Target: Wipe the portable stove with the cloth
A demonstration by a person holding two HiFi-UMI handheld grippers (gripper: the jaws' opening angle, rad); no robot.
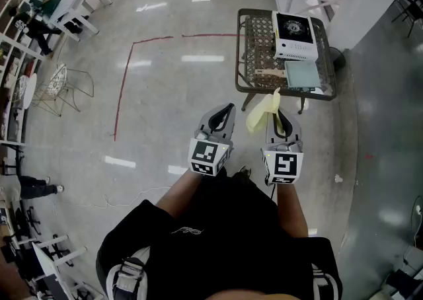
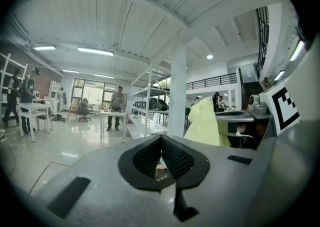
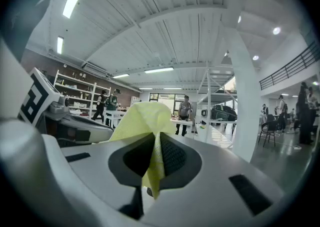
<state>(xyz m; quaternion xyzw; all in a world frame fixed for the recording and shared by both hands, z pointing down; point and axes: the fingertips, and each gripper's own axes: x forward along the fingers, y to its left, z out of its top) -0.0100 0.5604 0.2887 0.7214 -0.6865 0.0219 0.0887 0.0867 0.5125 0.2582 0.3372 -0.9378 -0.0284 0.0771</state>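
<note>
The white portable stove (image 1: pixel 294 36) sits on a small wicker-topped table (image 1: pixel 256 61) ahead of me, well beyond both grippers. My right gripper (image 1: pixel 283 117) is shut on a yellow cloth (image 1: pixel 262 112), which sticks up and hangs left of its tips; in the right gripper view the cloth (image 3: pixel 145 126) is pinched between the jaws. My left gripper (image 1: pixel 225 112) is held level beside it, shut with nothing between its jaws. The cloth (image 2: pixel 204 122) shows at the right of the left gripper view.
A grey-green flat box (image 1: pixel 303 75) lies on the table in front of the stove. A red tape line (image 1: pixel 125 74) marks the shiny floor. White tables, a wire chair (image 1: pixel 63 87) and people stand at the far left.
</note>
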